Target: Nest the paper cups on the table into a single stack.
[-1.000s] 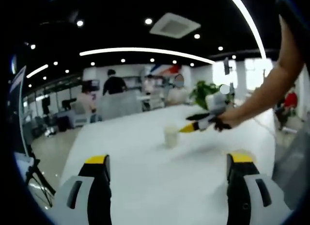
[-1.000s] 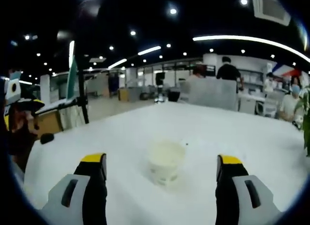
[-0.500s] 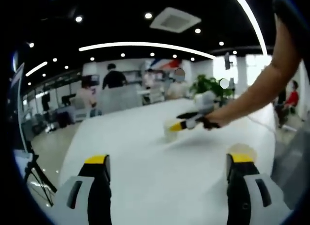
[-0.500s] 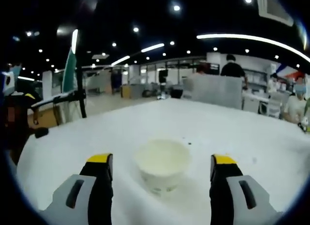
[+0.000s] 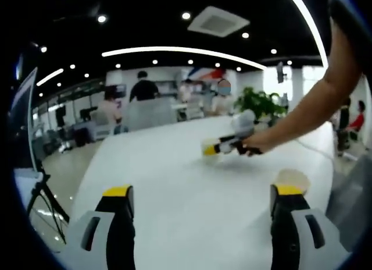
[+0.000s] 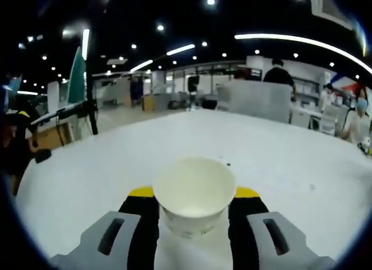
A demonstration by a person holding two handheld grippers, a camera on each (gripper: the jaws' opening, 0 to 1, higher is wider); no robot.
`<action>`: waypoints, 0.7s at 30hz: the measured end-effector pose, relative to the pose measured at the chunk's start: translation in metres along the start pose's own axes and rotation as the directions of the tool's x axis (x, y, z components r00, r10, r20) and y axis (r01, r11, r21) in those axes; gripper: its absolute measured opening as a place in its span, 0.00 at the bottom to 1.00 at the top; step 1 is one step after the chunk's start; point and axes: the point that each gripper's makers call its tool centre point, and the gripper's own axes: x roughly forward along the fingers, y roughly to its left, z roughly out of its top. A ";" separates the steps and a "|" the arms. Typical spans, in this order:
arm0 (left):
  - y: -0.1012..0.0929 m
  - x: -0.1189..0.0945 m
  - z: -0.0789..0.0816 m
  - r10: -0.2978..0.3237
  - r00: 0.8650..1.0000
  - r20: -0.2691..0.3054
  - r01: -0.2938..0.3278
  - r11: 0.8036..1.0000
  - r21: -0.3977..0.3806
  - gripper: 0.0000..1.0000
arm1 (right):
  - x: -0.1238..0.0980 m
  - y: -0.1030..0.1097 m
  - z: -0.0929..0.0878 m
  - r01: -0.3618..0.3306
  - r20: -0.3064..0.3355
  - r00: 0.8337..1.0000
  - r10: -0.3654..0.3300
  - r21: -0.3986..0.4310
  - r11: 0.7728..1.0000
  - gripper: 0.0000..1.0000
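Where the right gripper view begins, the right gripper (image 6: pixel 195 201) has its two yellow-tipped jaws drawn in against the sides of an upright white paper cup (image 6: pixel 194 195), which stands on the white table (image 6: pixel 104 165) with its open mouth facing up and its inside bare. Whether the cup is lifted off the surface cannot be told. Beyond the cup the table runs flat and pale to a far edge, with a small dark speck just behind the cup rim. Past that edge lies an open office: desks, a grey partition (image 6: pixel 256 110), and people standing and seated under a black ceiling with round spot lamps and long light strips.

In the left gripper view, the left gripper (image 5: pixel 197 207) holds its jaws wide apart with nothing between them, low over the same table. A second paper cup (image 5: pixel 292 179) stands just beyond the right-hand jaw tip. Further out, the person's bare forearm (image 5: pixel 302 110) reaches in from the right. Behind the table stand a green potted plant (image 5: pixel 258 102) and more people at desks.
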 end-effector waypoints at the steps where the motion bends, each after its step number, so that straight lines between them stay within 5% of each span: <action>1: 0.000 0.000 -0.001 -0.001 1.000 0.000 0.001 1.000 -0.001 0.96 | 0.000 0.000 0.000 -0.001 -0.001 1.000 0.001 0.000 1.000 0.43; 8: -0.001 0.001 0.000 -0.005 1.000 -0.005 0.005 1.000 0.002 0.95 | -0.004 -0.002 0.005 -0.010 -0.002 1.000 0.010 -0.001 1.000 0.42; 21: -0.006 0.001 -0.001 -0.019 1.000 -0.015 0.019 1.000 0.000 0.98 | -0.005 -0.021 0.057 -0.001 0.067 0.998 0.000 0.018 1.000 0.43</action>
